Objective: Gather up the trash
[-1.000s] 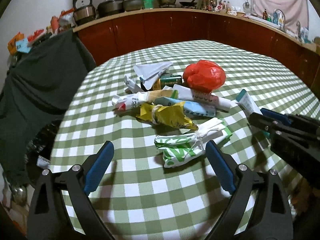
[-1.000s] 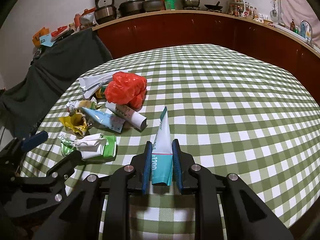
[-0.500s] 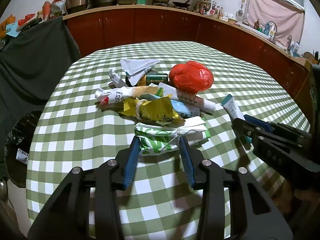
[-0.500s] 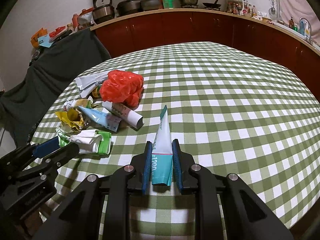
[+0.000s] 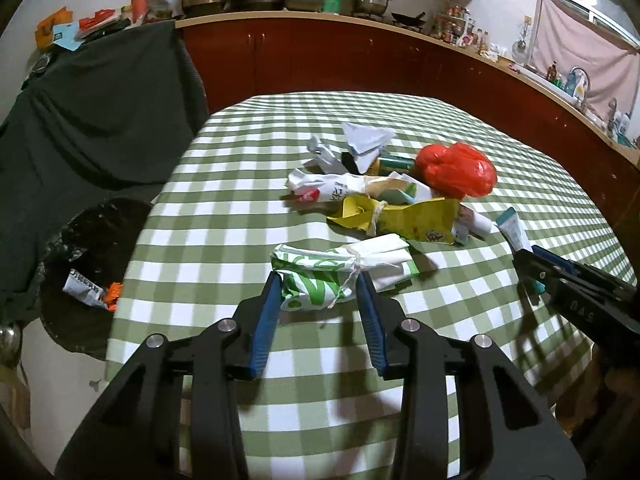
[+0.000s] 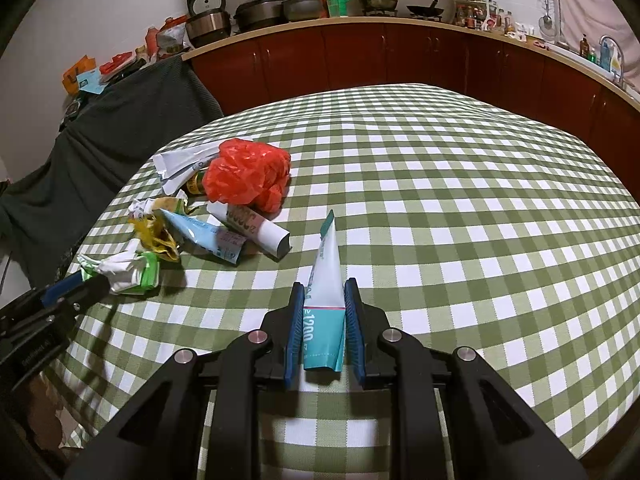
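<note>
The left tool [image 5: 318, 292] is clenched on a green-and-white wrapper bundle [image 5: 340, 270] tied with string, its blue pads [image 5: 267, 312] pressing both sides of the bundle's near end; its jaws have just been closing. The bundle sits at the near-left part of the green-checked worktop [image 5: 224, 200], and whether it rests on the cloth or is lifted just clear of it cannot be told. Just behind it lies a yellow wrapper [image 5: 404, 216], also knotted, and behind that a white printed packet [image 5: 332, 188], folded white paper [image 5: 366, 142] and a crumpled red plastic bag [image 5: 456, 170], all heaped close together near the middle of the worktop. Off the left edge of the worktop, lower down, a black-lined trash bin [image 5: 88, 248] holds 1 white wrapper and an orange scrap. A dark cloth [image 5: 88, 120] drapes over something behind the bin. The right tool [image 6: 322, 320] is clenched on a white-and-teal tube [image 6: 326, 280], pads tight against both of its sides at the crimped end, its cap end pointing away over the worktop and slightly raised. In the right wrist view, a light-blue tube [image 6: 204, 234] and a white cardboard roll [image 6: 256, 228] lie beside the red bag, apart from the held tube. Pots [image 6: 276, 8] and bottles line the red-cabinet kitchen counter behind.
</note>
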Motion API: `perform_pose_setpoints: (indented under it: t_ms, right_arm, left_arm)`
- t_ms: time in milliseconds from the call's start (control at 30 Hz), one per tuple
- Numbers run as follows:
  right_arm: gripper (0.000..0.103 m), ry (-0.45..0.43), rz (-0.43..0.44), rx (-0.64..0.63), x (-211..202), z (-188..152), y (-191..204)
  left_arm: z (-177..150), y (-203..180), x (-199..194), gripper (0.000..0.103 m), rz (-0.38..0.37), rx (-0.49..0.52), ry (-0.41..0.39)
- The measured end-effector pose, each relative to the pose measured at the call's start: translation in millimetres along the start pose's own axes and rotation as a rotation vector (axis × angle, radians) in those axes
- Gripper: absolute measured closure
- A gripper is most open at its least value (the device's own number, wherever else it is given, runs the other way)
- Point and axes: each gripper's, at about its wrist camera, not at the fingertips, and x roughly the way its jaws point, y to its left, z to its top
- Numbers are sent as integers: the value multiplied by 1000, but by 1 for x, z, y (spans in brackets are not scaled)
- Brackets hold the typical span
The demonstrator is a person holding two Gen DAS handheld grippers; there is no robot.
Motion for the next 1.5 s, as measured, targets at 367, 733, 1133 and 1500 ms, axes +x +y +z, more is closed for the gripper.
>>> perform_pose_setpoints:
  t_ms: [367, 733, 1133, 1500]
  right_arm:
    - [81, 2, 1, -1, 1, -1, 2]
    - [81, 4, 5, 1, 2, -1, 4]
    - [81, 4, 5, 5, 4, -1, 3]
    - [81, 4, 7, 5, 5, -1, 3]
  left_arm:
    - [-6, 4, -8, 58, 9, 9, 1]
    - [1, 14, -1, 22, 16, 15, -3]
    - [3, 10, 6, 57, -90, 36, 2]
    - [-10, 18, -10, 63, -17, -1, -30]
